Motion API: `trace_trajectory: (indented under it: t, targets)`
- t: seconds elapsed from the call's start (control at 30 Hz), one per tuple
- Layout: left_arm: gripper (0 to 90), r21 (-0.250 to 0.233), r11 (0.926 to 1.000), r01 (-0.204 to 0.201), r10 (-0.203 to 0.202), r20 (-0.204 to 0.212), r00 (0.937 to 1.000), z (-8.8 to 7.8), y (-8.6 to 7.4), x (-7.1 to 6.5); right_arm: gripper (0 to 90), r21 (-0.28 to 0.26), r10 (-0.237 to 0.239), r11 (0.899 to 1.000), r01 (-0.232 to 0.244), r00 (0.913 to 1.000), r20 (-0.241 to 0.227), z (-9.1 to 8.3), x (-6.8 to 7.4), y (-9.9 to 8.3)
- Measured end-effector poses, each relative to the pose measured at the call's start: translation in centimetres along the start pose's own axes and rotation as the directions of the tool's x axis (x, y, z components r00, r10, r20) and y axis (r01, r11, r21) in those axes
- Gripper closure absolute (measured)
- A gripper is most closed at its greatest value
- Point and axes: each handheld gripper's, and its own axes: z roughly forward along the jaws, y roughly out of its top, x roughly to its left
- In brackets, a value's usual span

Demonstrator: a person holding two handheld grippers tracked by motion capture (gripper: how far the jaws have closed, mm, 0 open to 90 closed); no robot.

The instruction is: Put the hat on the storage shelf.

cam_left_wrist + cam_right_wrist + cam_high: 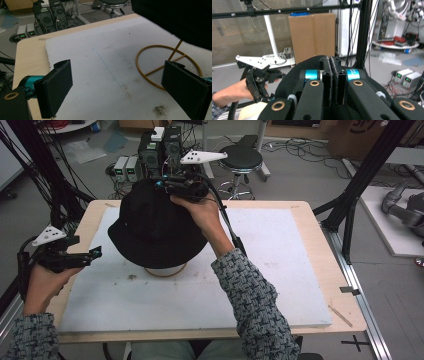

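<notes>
Am pinching black hat (152, 227) crown with my right gripper (162, 184), hat sitting over gold stand (160, 66); my left gripper (95, 253) hovering released at surface (280, 270) left.

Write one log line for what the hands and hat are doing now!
right gripper: shut, at black hat | left gripper: open, holding nothing | hat: over gold stand

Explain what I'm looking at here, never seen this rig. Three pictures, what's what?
No robot: a person holds a hand-held two-jaw gripper in each hand. The high view looks down on the table from above; the other two come from cameras riding on each gripper. A black hat sits over a yellow wire stand on a white board. The right gripper, jaws shut, is at the hat's crown; whether it pinches the fabric is hard to tell. The left gripper waits open beside the hat, nothing between its jaws.
</notes>
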Motion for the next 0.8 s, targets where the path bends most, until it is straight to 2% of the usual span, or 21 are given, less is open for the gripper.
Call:
trace_trajectory:
  t: [0.3, 0.8]
  targets:
    - [10.3, 0.007, 1.0, -0.001, 0.001, -0.001, 1.0, 0.0, -0.1, 0.1, 89.2, 0.019, 0.031, 0.999, -0.031, 0.9995, 0.001, 0.6, -0.7, -1.7]
    - [10.3, 0.008, 1.0, 0.002, -0.002, -0.003, 1.0, -0.1, -0.1, 0.2, 88.3, 0.065, 0.045, 0.997, -0.044, 0.999, -0.005, 0.8, -0.7, -2.0]
